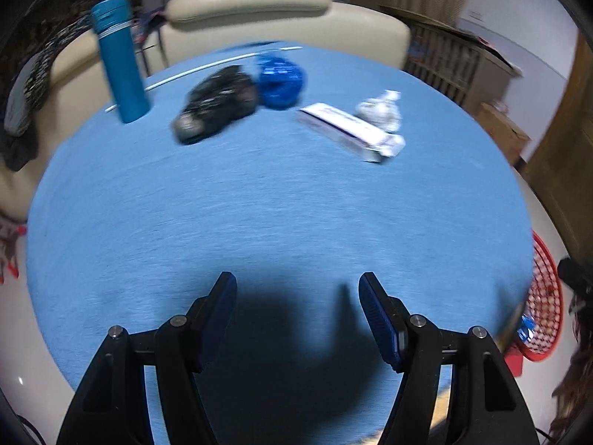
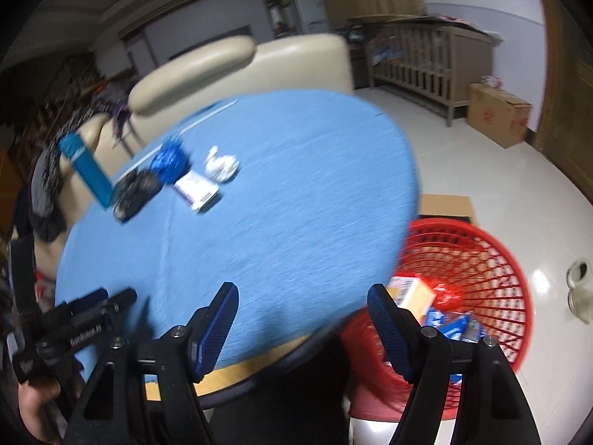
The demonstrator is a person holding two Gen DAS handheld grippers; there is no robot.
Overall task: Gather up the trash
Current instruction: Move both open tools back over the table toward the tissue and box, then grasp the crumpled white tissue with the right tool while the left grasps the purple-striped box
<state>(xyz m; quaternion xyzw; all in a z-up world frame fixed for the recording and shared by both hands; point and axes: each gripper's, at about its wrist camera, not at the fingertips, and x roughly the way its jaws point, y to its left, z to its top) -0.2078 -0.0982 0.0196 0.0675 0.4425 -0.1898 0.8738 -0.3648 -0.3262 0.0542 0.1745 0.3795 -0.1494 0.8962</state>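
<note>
On the round blue table (image 1: 259, 204) lie a crumpled white paper ball (image 1: 381, 109), a white and purple box (image 1: 348, 131), a crumpled blue wrapper (image 1: 281, 79) and a black crumpled bag (image 1: 218, 104). All sit at the far side. My left gripper (image 1: 296, 289) is open and empty above the near table. My right gripper (image 2: 302, 300) is open and empty over the table's (image 2: 278, 204) near right edge, beside the red basket (image 2: 493, 259) holding trash. The same items show in the right wrist view: paper ball (image 2: 220, 165), box (image 2: 196, 189), wrapper (image 2: 168, 161), bag (image 2: 135, 193).
A tall blue bottle (image 1: 118, 59) stands at the table's far left. A beige chair (image 1: 259, 11) is behind the table. A wooden crib (image 2: 426, 59), a cardboard box (image 2: 496, 115) and a glass jar (image 2: 580, 289) are on the floor side.
</note>
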